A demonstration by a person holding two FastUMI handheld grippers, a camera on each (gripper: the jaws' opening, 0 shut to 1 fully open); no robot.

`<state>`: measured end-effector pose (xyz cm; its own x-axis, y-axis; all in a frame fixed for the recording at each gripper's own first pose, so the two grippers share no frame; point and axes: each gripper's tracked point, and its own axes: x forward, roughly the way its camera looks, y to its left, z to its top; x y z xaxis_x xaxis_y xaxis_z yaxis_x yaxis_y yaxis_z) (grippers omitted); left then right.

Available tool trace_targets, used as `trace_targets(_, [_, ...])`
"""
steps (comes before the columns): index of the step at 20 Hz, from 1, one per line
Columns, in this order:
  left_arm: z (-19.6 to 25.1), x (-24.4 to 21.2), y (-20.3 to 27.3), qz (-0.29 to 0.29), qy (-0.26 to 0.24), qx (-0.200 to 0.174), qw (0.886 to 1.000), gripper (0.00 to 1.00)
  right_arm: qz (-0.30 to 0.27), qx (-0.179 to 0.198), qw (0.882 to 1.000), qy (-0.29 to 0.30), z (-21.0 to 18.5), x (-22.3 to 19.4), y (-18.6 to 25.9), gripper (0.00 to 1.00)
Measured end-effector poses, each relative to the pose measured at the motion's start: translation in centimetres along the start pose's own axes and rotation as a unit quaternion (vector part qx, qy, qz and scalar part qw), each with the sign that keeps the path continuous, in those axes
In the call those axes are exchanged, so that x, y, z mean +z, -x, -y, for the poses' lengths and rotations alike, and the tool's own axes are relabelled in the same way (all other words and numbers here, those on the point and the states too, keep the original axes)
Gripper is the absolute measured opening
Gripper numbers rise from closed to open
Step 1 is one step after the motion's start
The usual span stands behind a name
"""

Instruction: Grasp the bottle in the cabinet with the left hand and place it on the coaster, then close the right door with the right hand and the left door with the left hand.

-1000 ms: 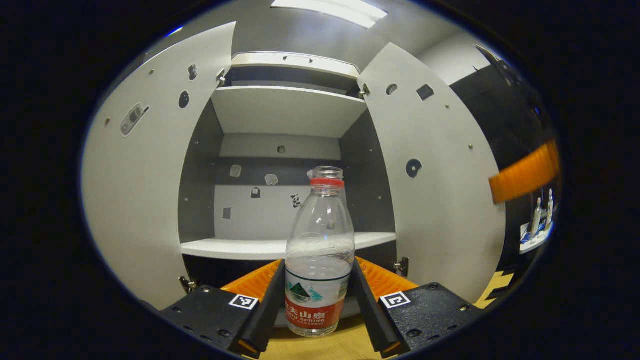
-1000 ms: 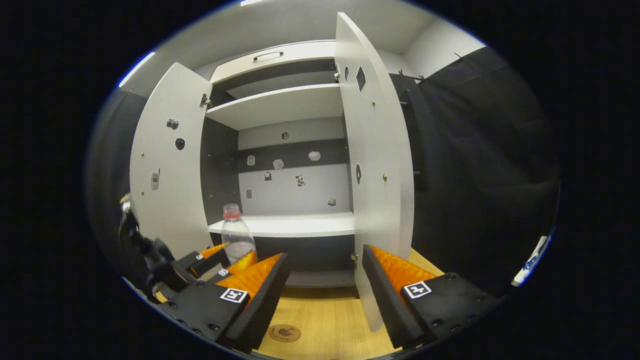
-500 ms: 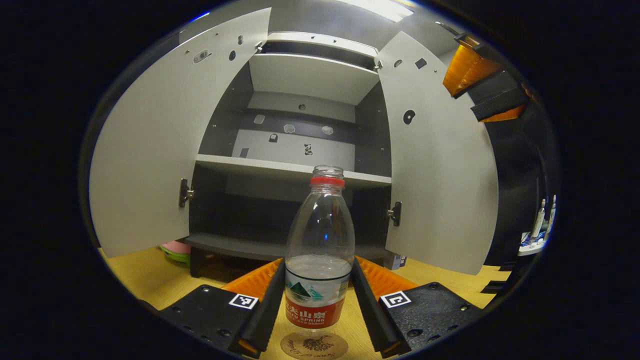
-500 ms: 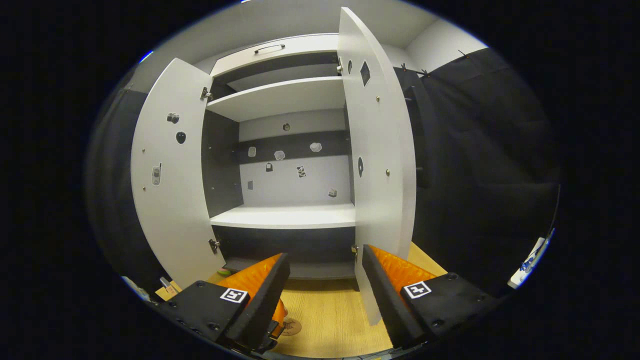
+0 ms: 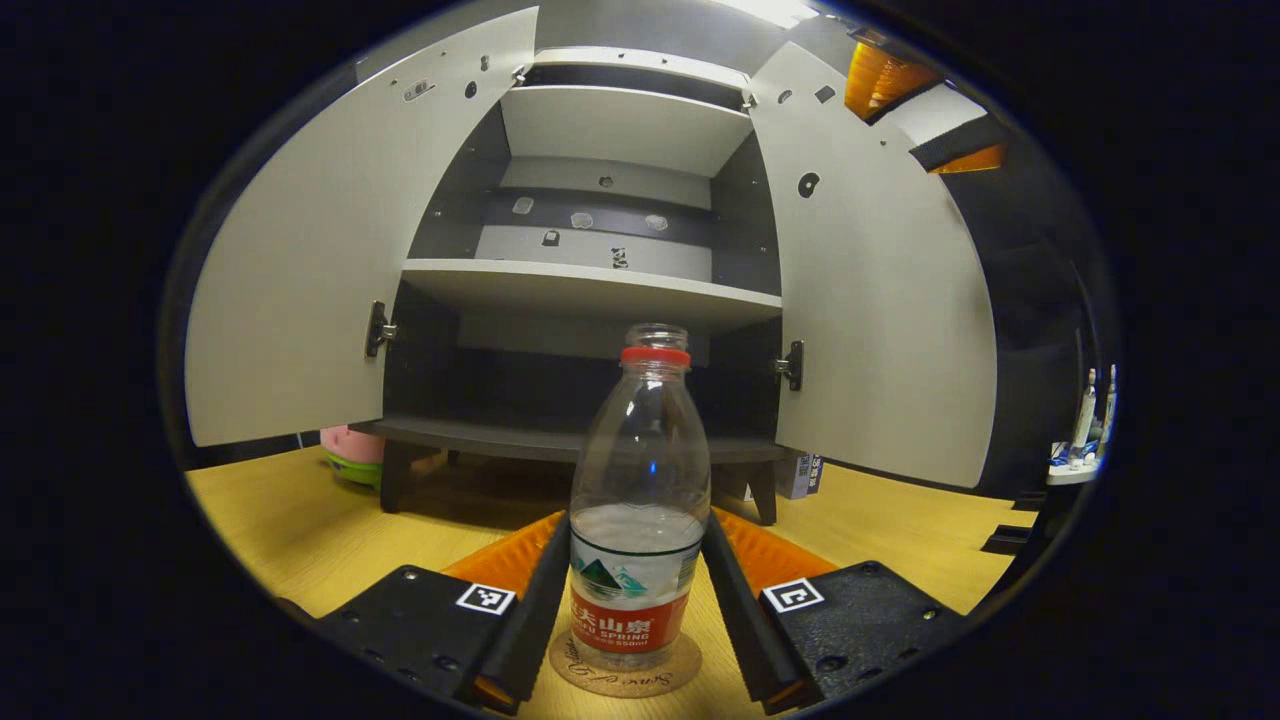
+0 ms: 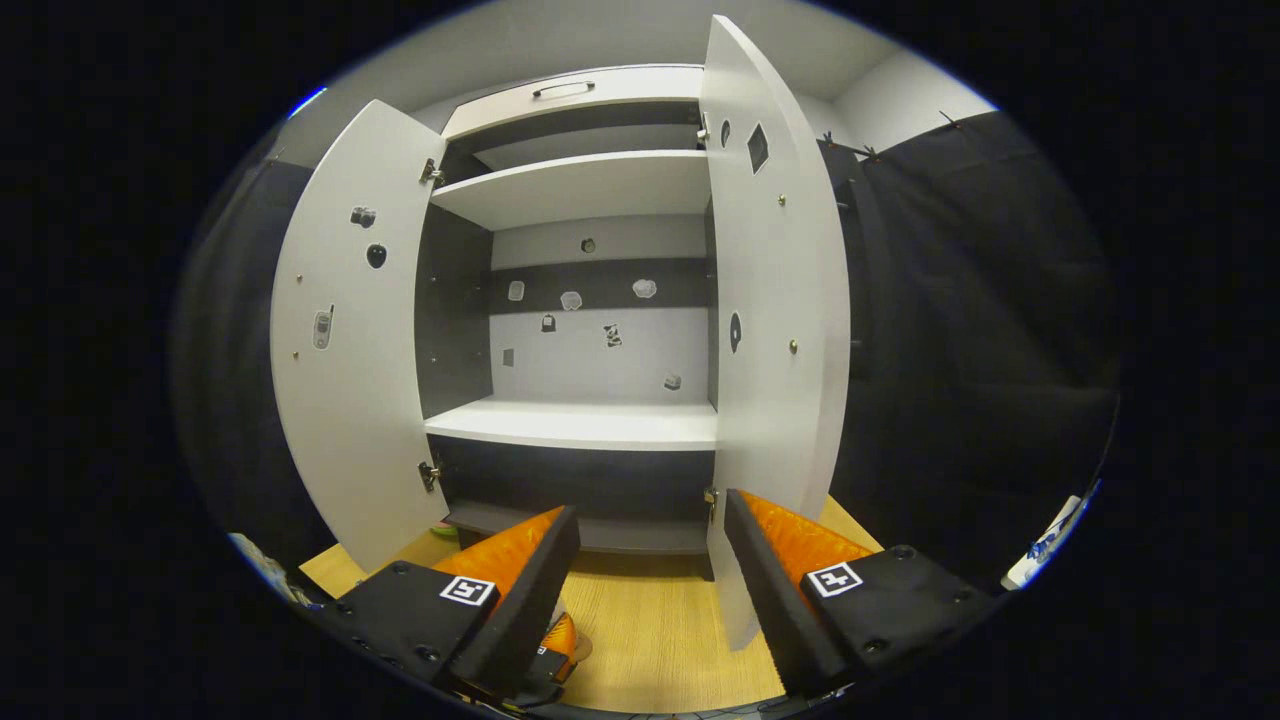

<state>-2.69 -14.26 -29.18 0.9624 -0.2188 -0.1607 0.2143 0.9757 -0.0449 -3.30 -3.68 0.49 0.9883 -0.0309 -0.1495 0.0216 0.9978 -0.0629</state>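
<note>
In the left gripper view, the left gripper [image 5: 636, 600] sits at the bottom centre of the frame with both fingers pressed against the sides of a clear plastic bottle with a red neck ring, no cap and a red, white and green label [image 5: 640, 500]. The bottle stands upright, about a third full of water, and its base rests on a round cork coaster [image 5: 626, 672] lying on the light wooden tabletop [image 5: 270, 520] at the lower middle of the frame.

Behind the bottle, across the upper half of the frame, stands a white-and-dark-grey cabinet on short legs [image 5: 600, 300]. Its left white door [image 5: 320, 250] and its right white door [image 5: 880, 300] both hang wide open, and a white shelf crosses the dark interior (small stickers dot the back panel). At the lower left, just under the left door's edge, a pink and green object [image 5: 352, 455] sits on the table; what it is cannot be told. The other gripper [image 5: 915, 110] shows at the upper right of the frame.

In the right gripper view, the right gripper [image 6: 650, 600] is at the bottom centre, its fingers spread apart with nothing between them. Ahead of it, the open right door [image 6: 775, 330] stands edge-on at centre right.
</note>
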Motion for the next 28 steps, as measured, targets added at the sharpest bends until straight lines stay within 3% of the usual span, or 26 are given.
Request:
trace_targets(25, [-0.2,-0.4,0.4,-0.005,-0.006,0.011,1.000,0.76,0.000,0.010,1.000,-0.005,-0.2,0.0,-0.5,0.97])
trace_targets(28, [-0.2,2.1,0.2,0.007,-0.009,-0.004,1.000,0.74,0.002,0.011,1.000,-0.010,-0.3,0.2,-0.7,0.97])
